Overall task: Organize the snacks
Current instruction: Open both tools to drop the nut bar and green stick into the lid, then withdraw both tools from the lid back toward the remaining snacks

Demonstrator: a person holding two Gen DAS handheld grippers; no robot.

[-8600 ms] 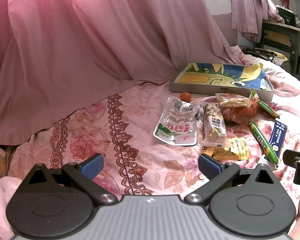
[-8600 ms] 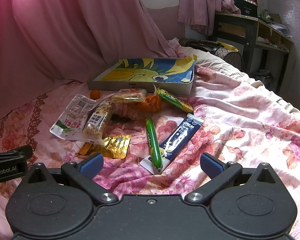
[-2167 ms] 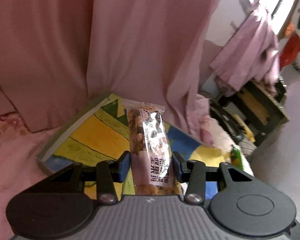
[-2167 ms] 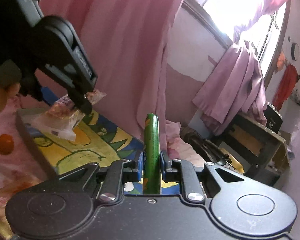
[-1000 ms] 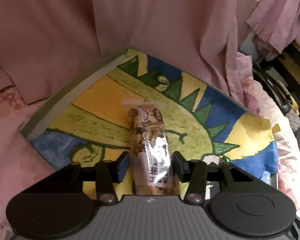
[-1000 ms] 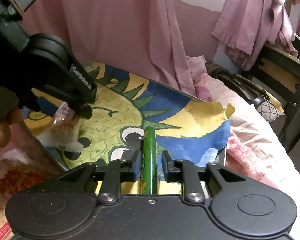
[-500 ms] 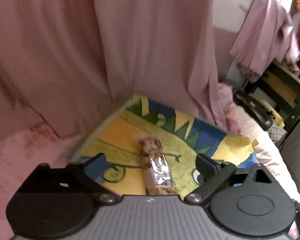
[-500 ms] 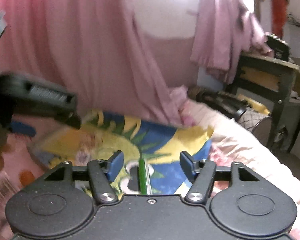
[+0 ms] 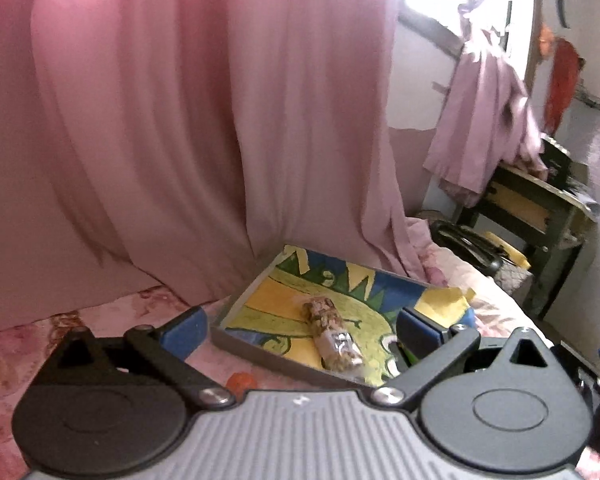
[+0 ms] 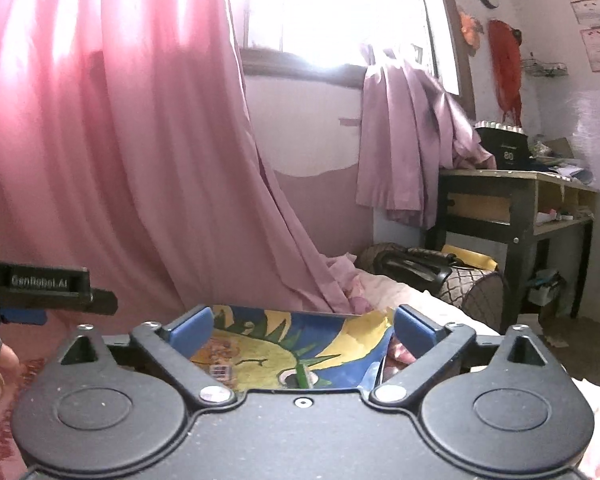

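Left gripper [image 9: 300, 328]: fingers spread wide, empty, near side of tray [image 9: 260, 350]. Right gripper [image 10: 302, 328]: likewise wide apart, empty. Nut bar [image 9: 332, 338] flat in tray; green stick [image 10: 301, 376] to its right, also in tray.

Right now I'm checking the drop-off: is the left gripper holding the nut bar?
No: the left gripper is wide open, and the nut bar lies loose in the painted tray between its fingers.

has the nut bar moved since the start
Yes. The nut bar went from the bedspread, among the loose snacks in front of the tray, to lying inside the tray. The left gripper is open, clear of it.
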